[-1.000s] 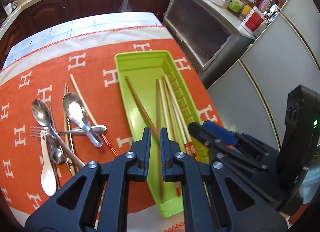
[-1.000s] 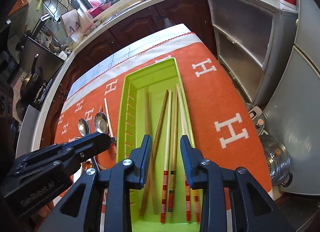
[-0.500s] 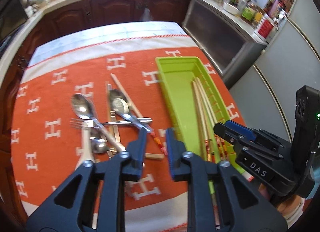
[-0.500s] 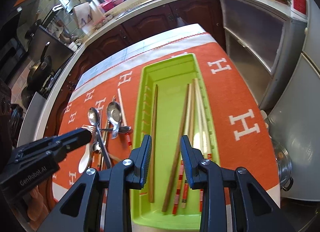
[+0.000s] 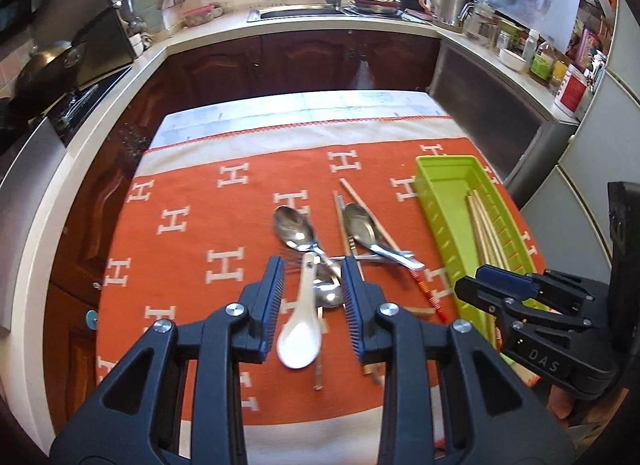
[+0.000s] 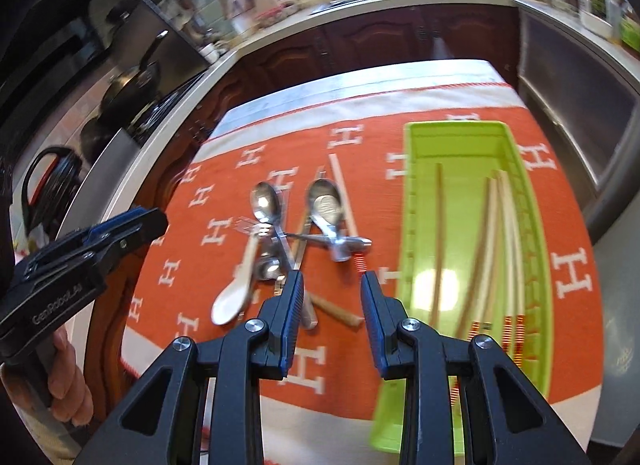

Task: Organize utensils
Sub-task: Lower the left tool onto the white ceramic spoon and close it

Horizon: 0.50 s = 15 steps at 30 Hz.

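Left gripper (image 5: pixel 313 289) is hovering over the utensil pile with its jaws apart, nothing between them; the white spoon (image 5: pixel 301 335) is lying on the cloth (image 5: pixel 180 249) right below the gap. Right gripper (image 6: pixel 331 297) is also hanging with jaws apart and empty, above the near end of the pile, just left of the tray (image 6: pixel 416 201) (this view is motion-blurred).

The pile is sitting mid-cloth, left of the tray: two steel spoons (image 5: pixel 294 227) with bowls pointing away, a fork (image 6: pixel 248 227) under them, a smaller steel spoon (image 5: pixel 328 293) beside the white spoon's handle, handles crossing each other. A loose chopstick (image 5: pixel 362 201) is running diagonally under the right steel spoon, its red-striped end (image 5: pixel 426 293) showing near the tray. A short wooden piece (image 6: pixel 336 311) is lying at the near end of the pile, between the right gripper's fingers in its own view; what it is, can't tell.

The green tray is lying lengthwise on the right side of the cloth, holding chopsticks (image 6: pixel 490 249): one alone (image 6: pixel 439 225) by the left wall, the rest bunching along the right wall, striped ends nearest the camera.

Kitchen counter (image 5: pixel 280 21) and sink are showing behind.
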Each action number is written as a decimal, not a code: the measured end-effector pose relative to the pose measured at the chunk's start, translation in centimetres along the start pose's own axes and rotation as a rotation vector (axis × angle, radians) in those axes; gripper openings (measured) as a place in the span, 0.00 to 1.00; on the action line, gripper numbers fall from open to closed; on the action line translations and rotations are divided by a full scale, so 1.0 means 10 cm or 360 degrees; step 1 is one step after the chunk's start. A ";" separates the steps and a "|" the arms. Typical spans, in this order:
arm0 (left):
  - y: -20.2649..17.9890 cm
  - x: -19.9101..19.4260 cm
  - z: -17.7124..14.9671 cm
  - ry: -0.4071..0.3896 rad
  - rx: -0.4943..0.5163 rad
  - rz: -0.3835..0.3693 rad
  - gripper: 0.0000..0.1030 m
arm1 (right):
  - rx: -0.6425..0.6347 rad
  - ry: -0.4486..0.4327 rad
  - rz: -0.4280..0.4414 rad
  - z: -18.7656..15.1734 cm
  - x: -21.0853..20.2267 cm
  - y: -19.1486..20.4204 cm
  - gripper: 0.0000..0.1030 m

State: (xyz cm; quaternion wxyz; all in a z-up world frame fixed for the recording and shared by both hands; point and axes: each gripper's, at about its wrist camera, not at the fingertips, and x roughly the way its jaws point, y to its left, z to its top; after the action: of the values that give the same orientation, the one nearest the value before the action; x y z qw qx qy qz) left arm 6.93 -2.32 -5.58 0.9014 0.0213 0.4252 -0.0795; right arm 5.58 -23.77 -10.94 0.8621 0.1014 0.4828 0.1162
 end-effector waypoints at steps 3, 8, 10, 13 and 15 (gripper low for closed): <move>0.14 0.00 -0.05 0.0001 -0.0014 0.0017 0.25 | -0.0053 0.0021 0.0021 0.00 0.03 0.21 0.29; 0.28 0.06 -0.14 0.0024 -0.0041 0.0017 0.31 | -0.0097 0.0043 0.0050 0.02 0.11 0.44 0.29; 0.32 0.08 -0.17 0.0024 -0.0043 0.0006 0.40 | -0.0114 0.0053 0.0059 0.03 0.14 0.51 0.29; 0.35 0.13 -0.22 0.0035 -0.0035 -0.0008 0.42 | -0.0131 0.0066 0.0070 0.03 0.20 0.60 0.29; 0.38 0.19 -0.26 0.0059 -0.0034 -0.0018 0.42 | -0.0148 0.0073 0.0075 0.04 0.25 0.66 0.29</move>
State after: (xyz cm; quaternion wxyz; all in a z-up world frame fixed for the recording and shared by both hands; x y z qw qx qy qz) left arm 6.79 1.50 -8.79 0.8930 0.0107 0.4428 -0.0797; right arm 6.45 -16.73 -10.86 0.8516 0.0699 0.4938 0.1611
